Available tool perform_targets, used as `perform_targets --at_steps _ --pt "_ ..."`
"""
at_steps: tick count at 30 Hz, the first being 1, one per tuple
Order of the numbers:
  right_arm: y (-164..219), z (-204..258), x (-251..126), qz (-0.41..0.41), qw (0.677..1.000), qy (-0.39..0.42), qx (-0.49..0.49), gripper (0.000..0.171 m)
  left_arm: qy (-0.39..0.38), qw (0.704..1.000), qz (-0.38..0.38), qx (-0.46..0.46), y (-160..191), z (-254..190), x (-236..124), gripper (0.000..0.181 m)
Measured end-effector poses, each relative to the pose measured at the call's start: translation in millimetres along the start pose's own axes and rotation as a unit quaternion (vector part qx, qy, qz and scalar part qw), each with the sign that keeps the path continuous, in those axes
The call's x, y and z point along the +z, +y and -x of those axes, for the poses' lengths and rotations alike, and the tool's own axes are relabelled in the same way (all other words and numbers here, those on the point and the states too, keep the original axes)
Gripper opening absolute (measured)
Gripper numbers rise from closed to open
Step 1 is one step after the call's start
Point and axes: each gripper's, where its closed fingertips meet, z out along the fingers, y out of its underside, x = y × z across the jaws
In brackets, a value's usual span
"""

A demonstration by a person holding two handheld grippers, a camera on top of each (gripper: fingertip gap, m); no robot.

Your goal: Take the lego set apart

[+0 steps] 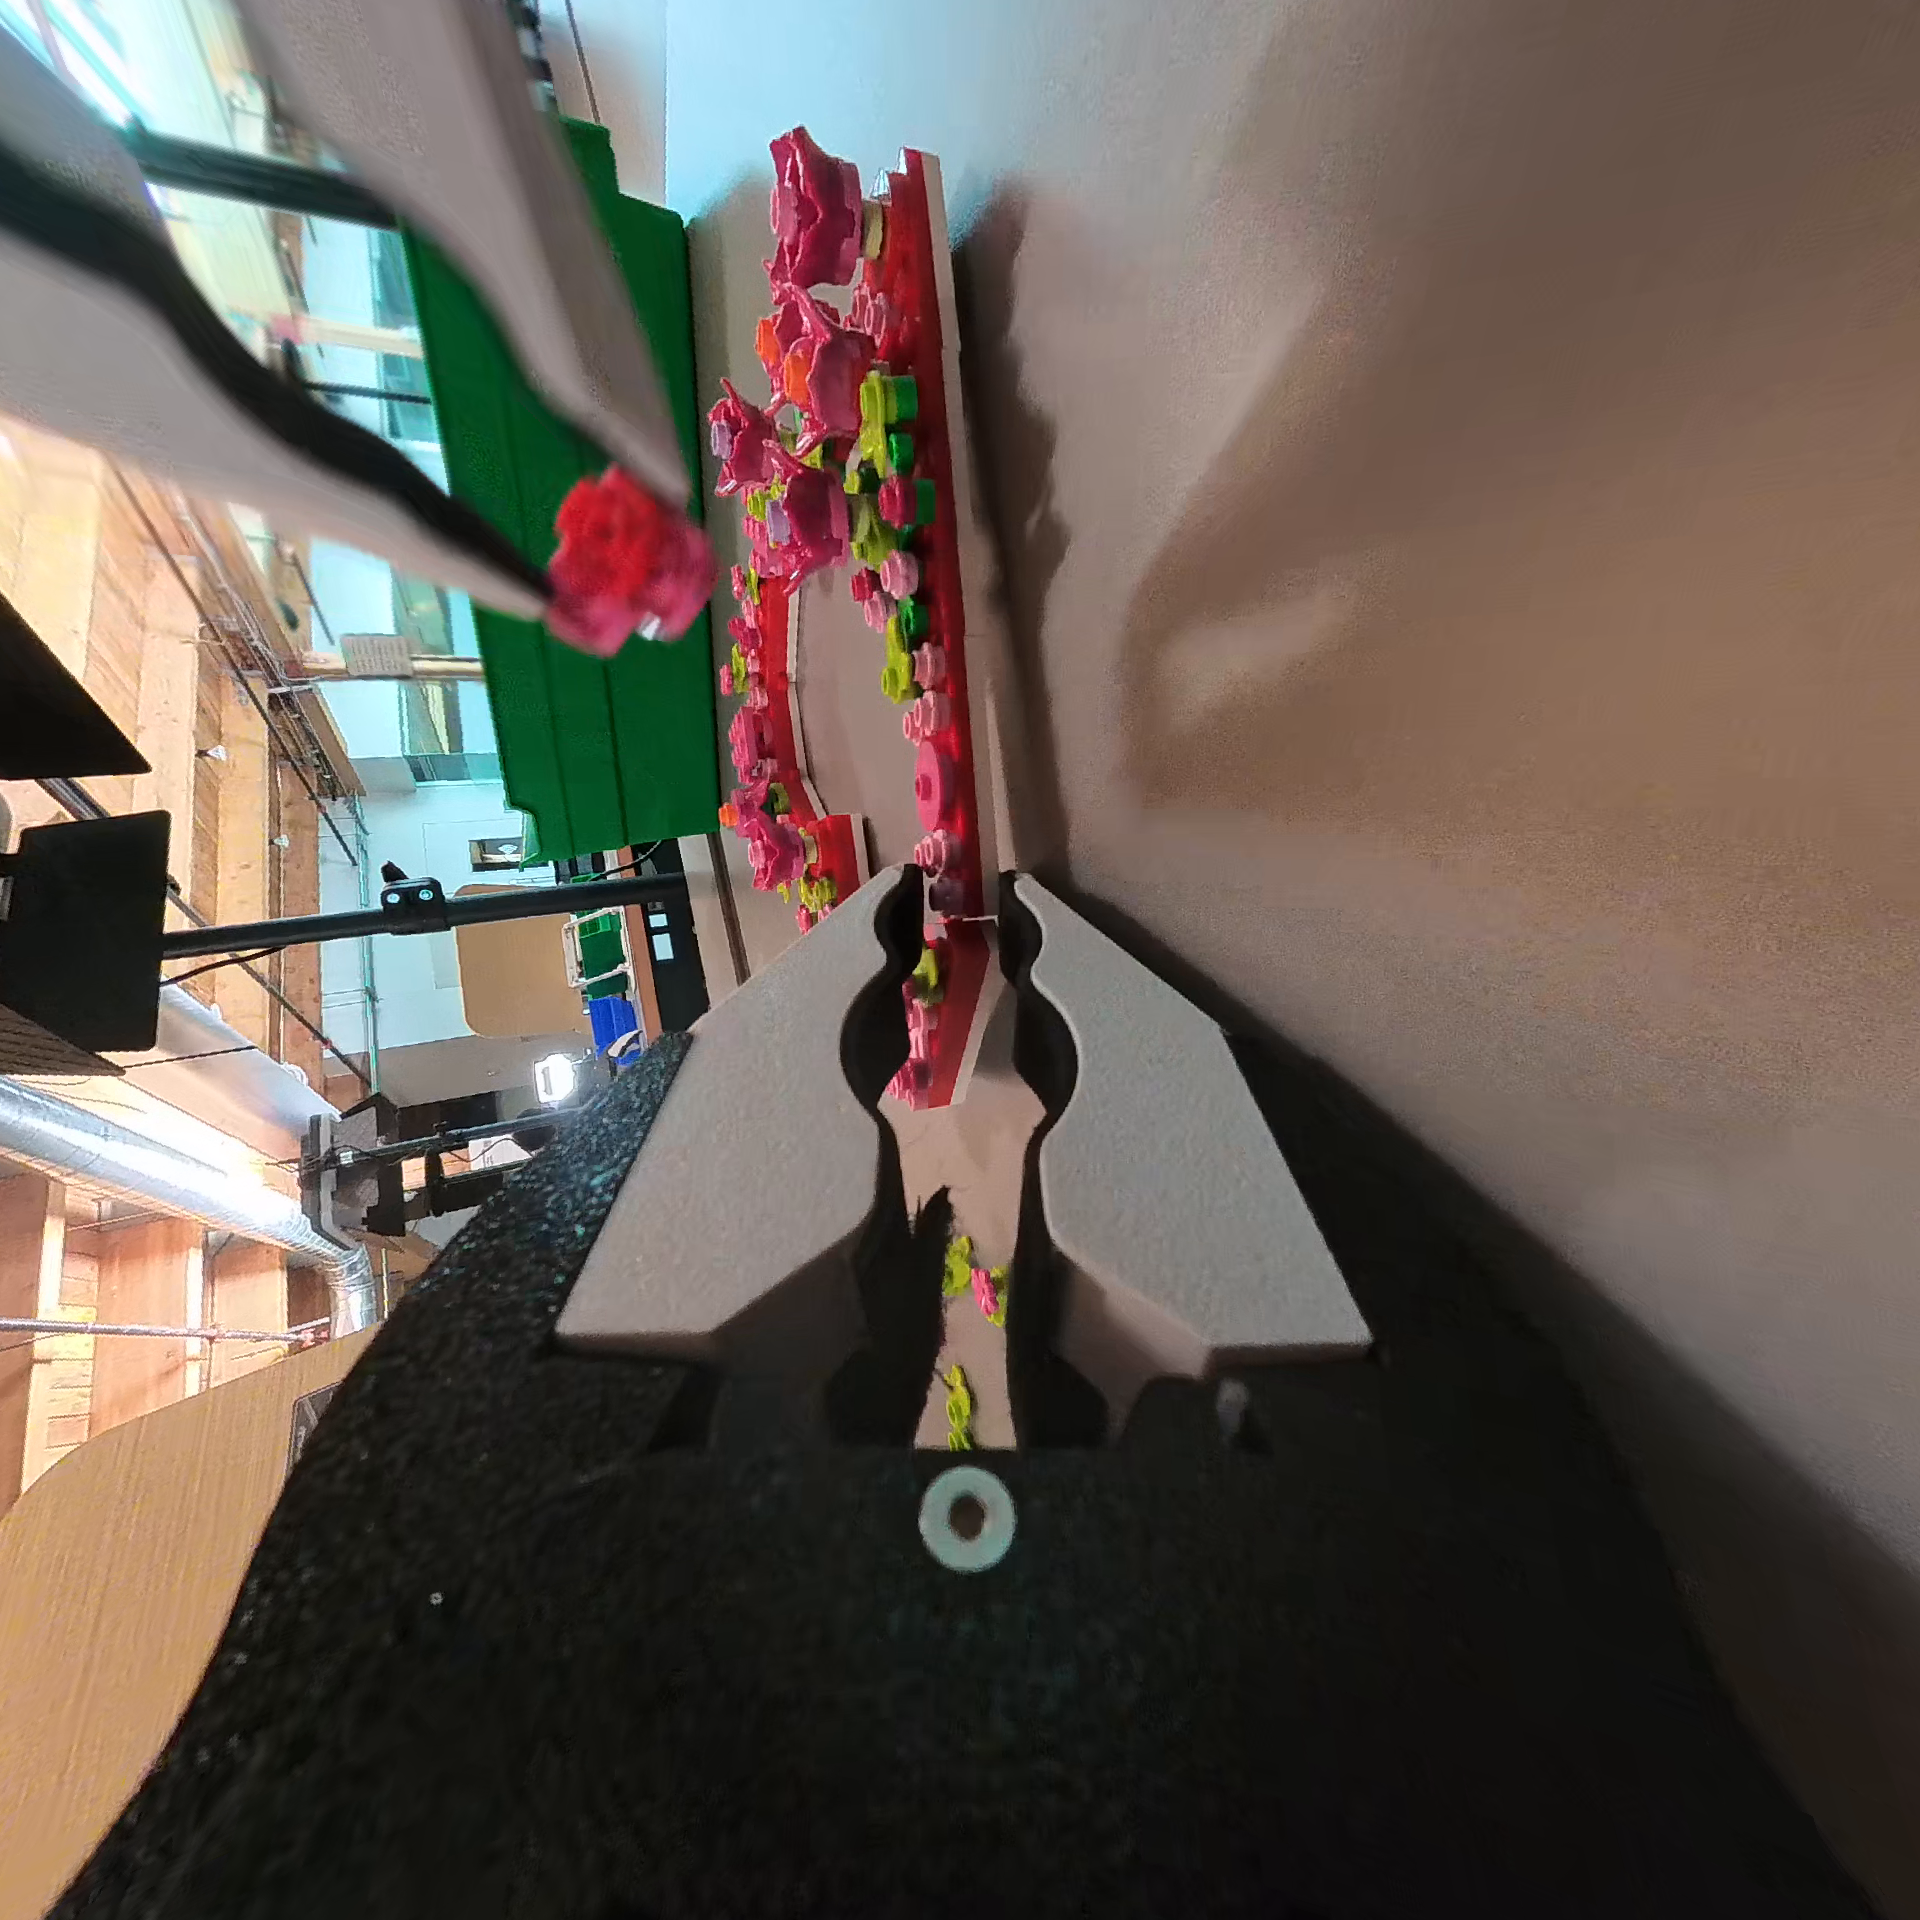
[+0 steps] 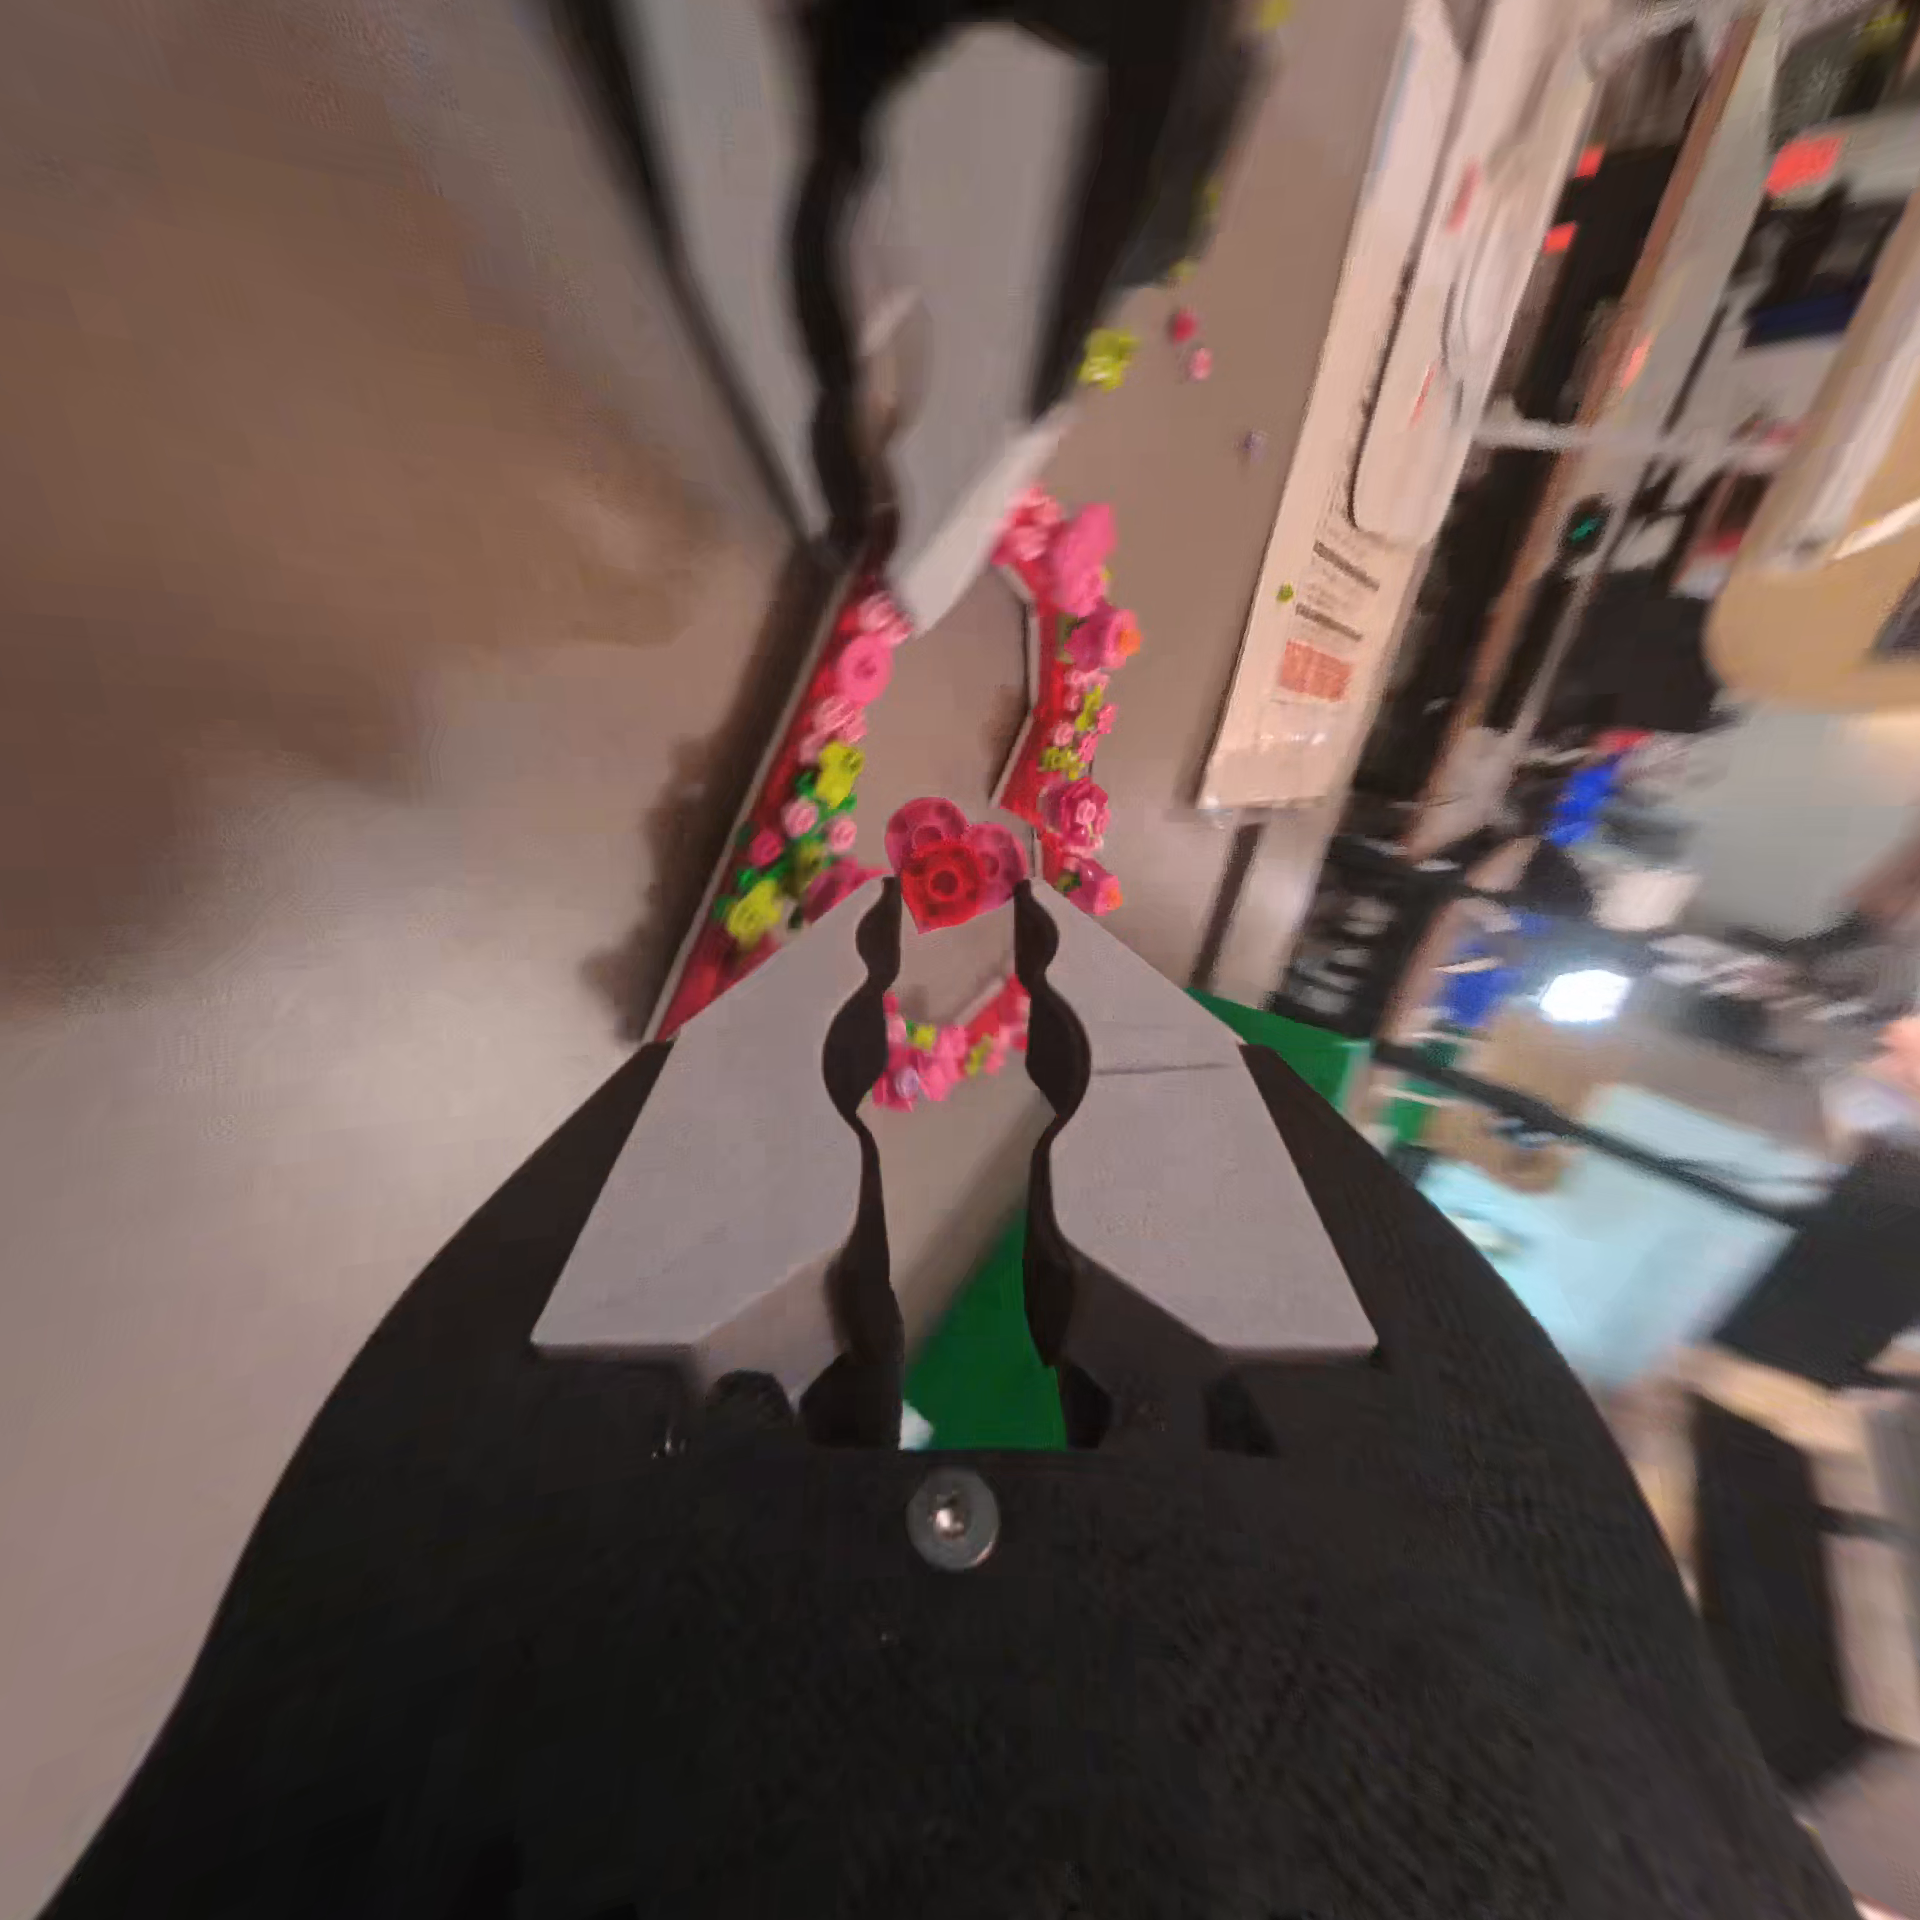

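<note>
My left tongs [image 1: 961,883] squeeze the edge of the lego heart frame [image 1: 940,582] so it stays put on the table [image 1: 1455,520]. My right tongs [image 2: 954,891] pinch a red flower piece [image 2: 951,875], lifted above the frame.

lego set [image 1: 940,582] on table [image 1: 1455,520], bin [image 1: 582,644] behind

My tongs [image 1: 961,883] are pale grey on speckled black. The lego frame [image 1: 951,582] is translucent red, dotted with pink and lime flowers. The heart piece [image 2: 951,873] is pink, its rose red. The baseplate [image 1: 582,644] is green.
</note>
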Motion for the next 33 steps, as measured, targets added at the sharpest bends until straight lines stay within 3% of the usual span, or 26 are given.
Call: perform_targets --at_steps 1,4,9,15,22,29,31,33 --pt "2 10 -2 0.026 0.998 0.009 -0.061 0.020 0.000 1.000 0.000 0.000 0 0 0 0.011" --pt "0 36 -4 0.074 0.969 0.036 -0.232 0.020 0.000 1.000 0.000 0.000 0 0 0 0.011" --pt "-15 46 -6 0.089 0.876 0.113 -0.461 0.020 0.000 1.000 0.000 0.003 0 0 0 0.011" --pt "-30 64 -12 0.051 0.810 0.107 -0.574 0.020 -0.002 1.000 0.002 0.007 0 0 0 0.011" --pt "-44 91 -19 0.015 0.758 0.062 -0.649 0.015 -0.002 1.000 0.002 0.008 0 0 0 0.011" --pt "-40 109 -40 -0.010 0.786 -0.005 -0.618 0.027 -0.002 1.000 0.003 0.010 0 0 0 0.011" --pt "-34 112 -44 0.000 0.819 -0.024 -0.573 0.033 -0.002 1.000 0.003 0.010 0 0 0 0.011" --pt "-24 114 -47 0.024 0.876 -0.049 -0.480 0.043 -0.002 1.000 0.003 0.010 0 0 0 0.011"
